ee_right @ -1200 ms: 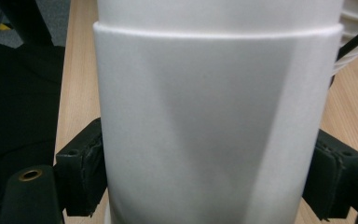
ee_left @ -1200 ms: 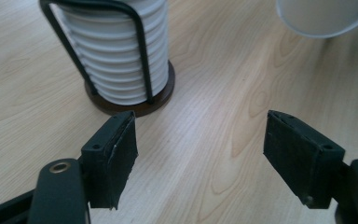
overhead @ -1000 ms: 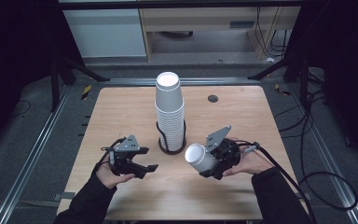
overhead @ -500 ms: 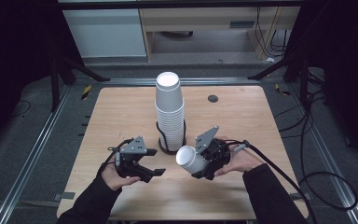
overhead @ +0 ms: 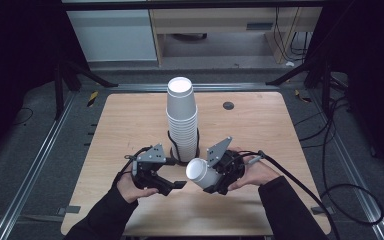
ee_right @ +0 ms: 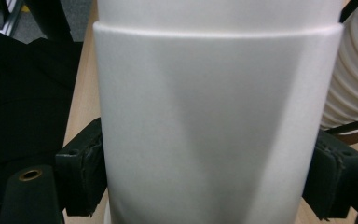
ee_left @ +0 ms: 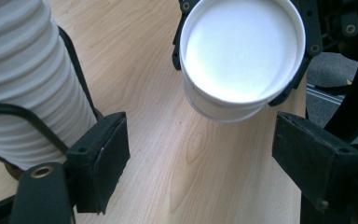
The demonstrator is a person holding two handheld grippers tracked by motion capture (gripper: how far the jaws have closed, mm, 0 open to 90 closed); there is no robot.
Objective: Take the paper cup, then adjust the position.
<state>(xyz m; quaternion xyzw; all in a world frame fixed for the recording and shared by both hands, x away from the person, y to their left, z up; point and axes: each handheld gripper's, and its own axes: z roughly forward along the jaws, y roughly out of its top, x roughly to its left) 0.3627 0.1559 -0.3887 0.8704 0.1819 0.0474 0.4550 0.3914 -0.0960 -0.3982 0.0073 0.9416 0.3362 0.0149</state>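
Observation:
A tall stack of white paper cups (overhead: 182, 112) stands in a black wire holder (overhead: 172, 144) at the middle of the wooden table (overhead: 265, 130). My right gripper (overhead: 206, 178) is shut on a single white cup (overhead: 199, 172), held on its side just right of the stack's foot. In the right gripper view the cup (ee_right: 214, 130) sits between both pads (ee_right: 81, 182). My left gripper (overhead: 174, 185) is open, its jaws pointing at that cup. In the left gripper view (ee_left: 209, 163) the cup's round end (ee_left: 242, 56) faces me just beyond the jaws, with the stack (ee_left: 23, 84) at the left.
A small black round spot (overhead: 228, 105) lies on the table behind the stack. Cables (overhead: 330, 165) trail over the dark floor to the right. Metal rails (overhead: 40, 160) run along the table's sides. Cabinets (overhead: 115, 35) stand at the back.
My right gripper has carried the cup leftward, closer to the left gripper and the stack's foot. The left gripper has shifted slightly right and stays open.

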